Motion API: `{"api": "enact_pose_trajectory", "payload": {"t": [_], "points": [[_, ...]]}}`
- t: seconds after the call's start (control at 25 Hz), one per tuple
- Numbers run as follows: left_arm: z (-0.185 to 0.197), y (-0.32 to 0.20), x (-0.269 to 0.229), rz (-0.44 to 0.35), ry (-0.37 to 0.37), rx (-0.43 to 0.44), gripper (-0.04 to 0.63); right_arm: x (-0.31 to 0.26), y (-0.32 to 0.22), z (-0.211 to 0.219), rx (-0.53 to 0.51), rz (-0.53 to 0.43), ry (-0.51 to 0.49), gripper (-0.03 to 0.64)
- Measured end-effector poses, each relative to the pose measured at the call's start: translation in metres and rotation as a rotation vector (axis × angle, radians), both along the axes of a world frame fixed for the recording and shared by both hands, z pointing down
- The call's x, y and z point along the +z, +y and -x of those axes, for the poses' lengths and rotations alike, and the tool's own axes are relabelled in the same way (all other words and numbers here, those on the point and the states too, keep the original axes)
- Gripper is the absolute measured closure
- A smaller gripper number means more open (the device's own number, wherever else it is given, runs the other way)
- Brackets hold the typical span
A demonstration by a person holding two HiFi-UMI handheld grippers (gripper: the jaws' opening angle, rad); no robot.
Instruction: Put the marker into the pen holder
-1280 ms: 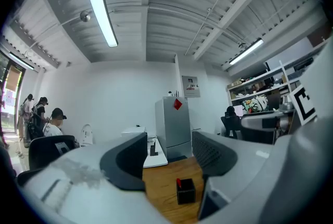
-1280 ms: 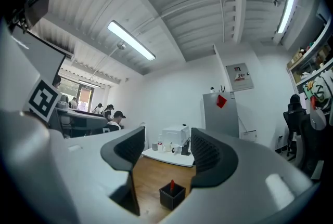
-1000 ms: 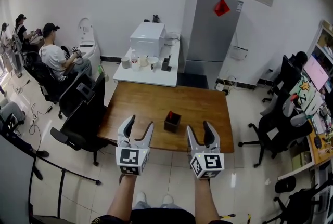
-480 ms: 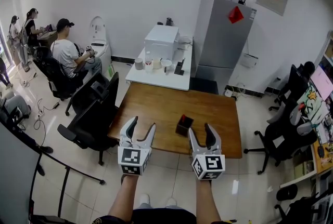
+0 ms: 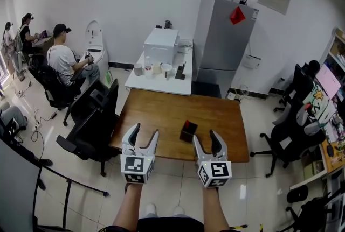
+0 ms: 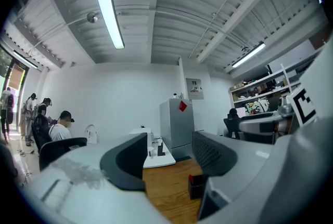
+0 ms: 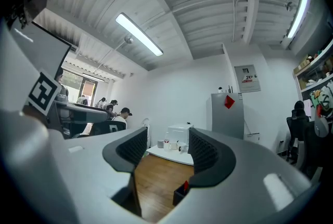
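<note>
Jutting red marker [image 5: 187, 124] in black pen holder [image 5: 189, 133]

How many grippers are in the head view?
2. The left gripper is held before the wooden table's near edge; the right gripper beside it, nearer the pen holder. Both open, empty.

1. The left gripper [image 6: 169, 158] has its jaws apart with nothing between them, and it faces along the wooden table [image 6: 169, 194].
2. A black pen holder [image 6: 197, 189] stands on the wooden table, right of its middle, with something red at its top.
3. Beyond the wooden table's far end is a white table [image 6: 161, 158], and behind that a grey fridge [image 6: 177, 124].
4. Well left of the wooden table sits a person [image 6: 61, 127].
</note>
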State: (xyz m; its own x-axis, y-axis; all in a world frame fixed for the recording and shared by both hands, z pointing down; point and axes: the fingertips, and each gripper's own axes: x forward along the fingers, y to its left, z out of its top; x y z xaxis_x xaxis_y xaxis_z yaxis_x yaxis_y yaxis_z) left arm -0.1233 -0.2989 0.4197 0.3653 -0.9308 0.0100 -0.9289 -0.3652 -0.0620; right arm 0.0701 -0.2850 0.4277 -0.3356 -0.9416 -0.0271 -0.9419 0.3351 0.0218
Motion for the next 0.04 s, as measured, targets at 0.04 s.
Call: {"api": "enact_pose_trajectory", "payload": {"t": [0.04], "points": [[-0.0008,-0.0003,0.0015,0.003,-0.001,0.004,0.327,0.0012,0.0003,-0.0013,0.005,0.004,0.002,0.367]]}}
